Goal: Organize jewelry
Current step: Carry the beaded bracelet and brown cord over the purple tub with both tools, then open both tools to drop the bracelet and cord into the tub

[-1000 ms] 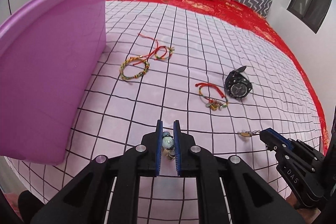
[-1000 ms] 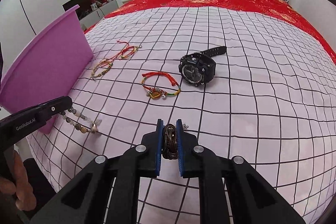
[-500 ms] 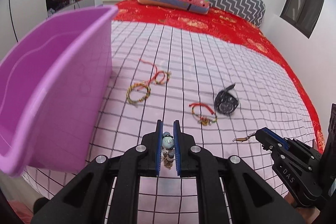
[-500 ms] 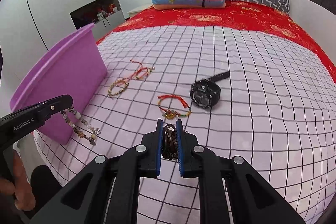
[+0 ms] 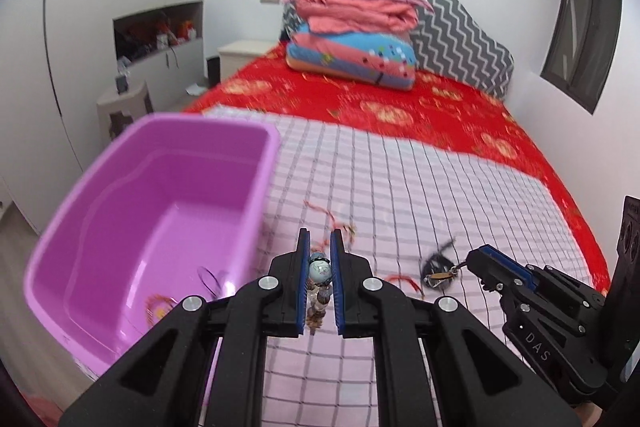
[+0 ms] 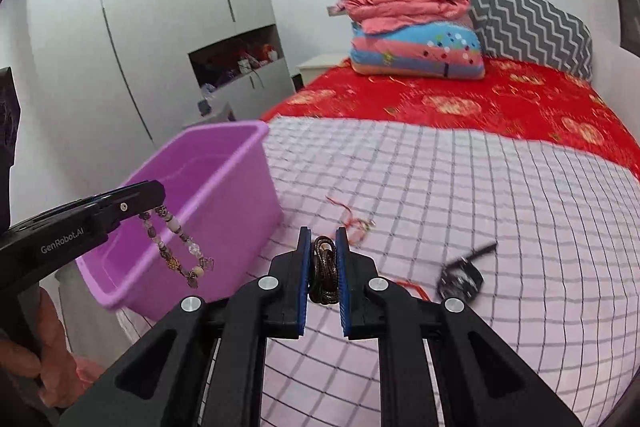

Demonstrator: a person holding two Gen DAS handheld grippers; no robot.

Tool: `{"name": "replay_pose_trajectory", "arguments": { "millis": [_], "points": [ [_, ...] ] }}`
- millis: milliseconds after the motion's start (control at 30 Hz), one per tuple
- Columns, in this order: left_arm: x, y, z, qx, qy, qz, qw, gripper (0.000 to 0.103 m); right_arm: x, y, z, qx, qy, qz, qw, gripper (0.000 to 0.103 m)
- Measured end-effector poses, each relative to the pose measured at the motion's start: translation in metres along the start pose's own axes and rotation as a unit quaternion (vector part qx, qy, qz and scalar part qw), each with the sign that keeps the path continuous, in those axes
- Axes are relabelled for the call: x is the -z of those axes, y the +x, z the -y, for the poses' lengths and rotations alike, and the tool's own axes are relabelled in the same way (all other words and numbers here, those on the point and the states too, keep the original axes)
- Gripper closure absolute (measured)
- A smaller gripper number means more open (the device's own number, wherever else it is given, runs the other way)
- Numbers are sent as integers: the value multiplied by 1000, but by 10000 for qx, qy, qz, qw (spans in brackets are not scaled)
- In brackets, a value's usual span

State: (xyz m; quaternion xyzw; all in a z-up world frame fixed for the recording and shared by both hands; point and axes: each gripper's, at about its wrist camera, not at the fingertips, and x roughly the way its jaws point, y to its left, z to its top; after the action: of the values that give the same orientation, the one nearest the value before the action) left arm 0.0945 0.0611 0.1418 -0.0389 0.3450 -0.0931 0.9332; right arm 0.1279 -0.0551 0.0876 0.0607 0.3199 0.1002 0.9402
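Left gripper (image 5: 320,269) clamped on beaded bracelet (image 6: 176,247), dangling beside purple bin (image 5: 256,195), likely for drop inside. Right gripper (image 6: 323,267) pinches dark braided cord bracelet (image 6: 323,269), perhaps leather. Black watch (image 6: 460,277), red string bracelets (image 6: 352,223) lie on checked sheet (image 6: 480,207).

A: What is the support surface?
B: A bed (image 6: 500,99) with a red cover; a pink checked sheet (image 6: 460,187) overlies its near part.

A: What lies directly on the sheet?
B: A purple tub (image 5: 256,195) at the left edge, red cord bracelets (image 6: 356,223), and a black watch (image 6: 460,277). Folded quilts (image 5: 352,39) are stacked at the head.
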Motion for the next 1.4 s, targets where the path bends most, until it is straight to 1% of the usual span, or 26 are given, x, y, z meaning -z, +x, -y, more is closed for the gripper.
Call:
{"name": "replay_pose_trajectory", "arguments": {
  "millis": [133, 233, 367, 467, 700, 867, 1067, 1133, 1267, 1400],
  "points": [
    [-22, -15, -20, -129, -79, 223, 9996, 93, -30, 5, -30, -243, -240, 122, 9993, 91],
    [-35, -23, -39, -222, -211, 293, 9991, 93, -49, 13, -54, -465, -383, 163, 9981, 91],
    [-45, -27, -63, -412, -298, 365, 9980, 93, -65, 26, -85, -710, -595, 140, 9956, 91],
    [-47, -24, -86, -580, -418, 335, 9969, 93, -72, 43, -111, -876, -757, 13, 9933, 91],
    [-33, -9, -143, -906, -851, 130, 9922, 93, -73, 80, -150, -1168, -979, -346, 9877, 91],
    [-13, 4, -169, -1040, -1139, -119, 9880, 93, -68, 109, -170, -1295, -1061, -665, 9836, 91],
    [13, 20, -188, -1132, -1449, -443, 9820, 92, -58, 144, -185, -1313, -1101, -1108, 9790, 91],
    [18, 28, -193, -1170, -1547, -563, 9794, 92, -55, 153, -184, -1296, -1096, -1214, 9780, 91],
    [24, 37, -199, -1262, -1615, -766, 9758, 92, -51, 164, -185, -1216, -1141, -1381, 9763, 91],
    [26, 44, -201, -1322, -1622, -853, 9741, 92, -46, 166, -187, -1175, -1147, -1432, 9760, 90]
  ]
}}
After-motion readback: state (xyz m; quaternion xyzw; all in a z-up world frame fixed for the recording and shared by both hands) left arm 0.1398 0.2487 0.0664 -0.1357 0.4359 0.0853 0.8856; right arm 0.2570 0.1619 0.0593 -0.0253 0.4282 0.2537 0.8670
